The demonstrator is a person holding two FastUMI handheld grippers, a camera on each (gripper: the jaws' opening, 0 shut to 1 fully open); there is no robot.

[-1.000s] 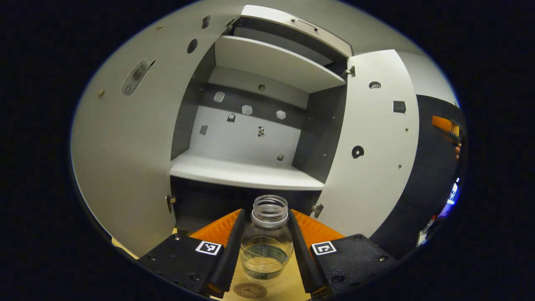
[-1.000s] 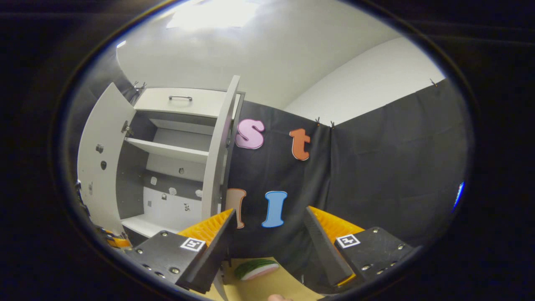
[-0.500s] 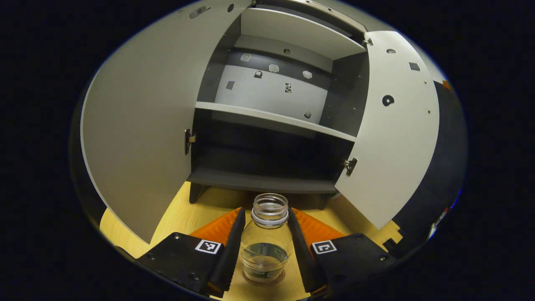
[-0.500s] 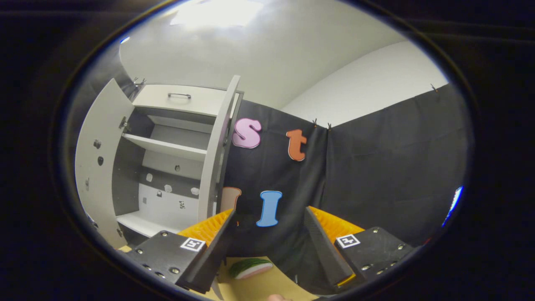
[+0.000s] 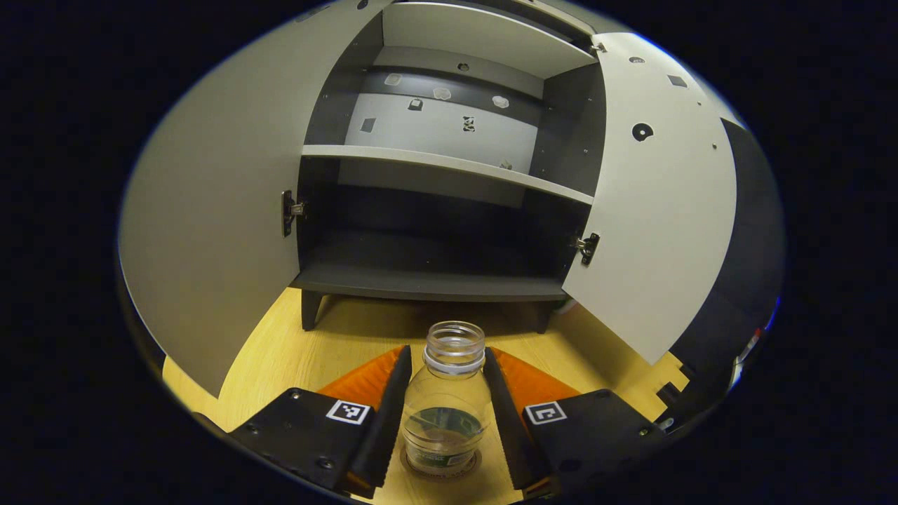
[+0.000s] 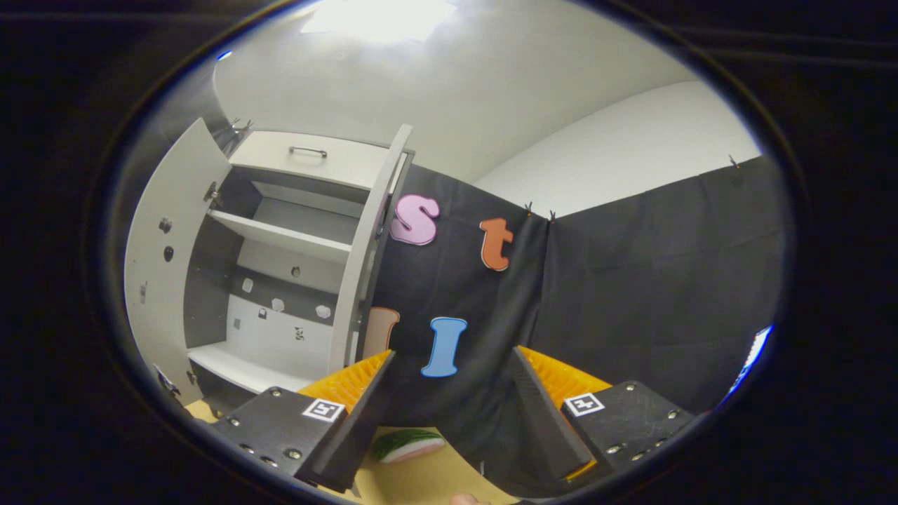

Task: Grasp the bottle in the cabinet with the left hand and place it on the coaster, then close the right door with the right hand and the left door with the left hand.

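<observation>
1 bottle (image 5: pixel 447 403) on 1 coaster (image 5: pixel 440 468), 2 open doors (image 5: pixel 656 203).

Clear uncapped bottle (image 5: pixel 445 412) upright on round coaster (image 5: pixel 440 465).

both cabinet doors stand wide open, the left door (image 5: pixel 217 210) and right door (image 5: pixel 659 203) flanking a bare strip of worktop (image 5: pixel 365 330) that leads straight to the cabinet (image 5: pixel 435 280). the bottle (image 5: pixel 447 407) fills the gap between the left claw (image 5: pixel 447 421) fingers. open air lies between the right claw (image 6: pixel 449 414) fingers, with a green-rinded slice (image 6: pixel 407 444) on the worktop just below.
</observation>
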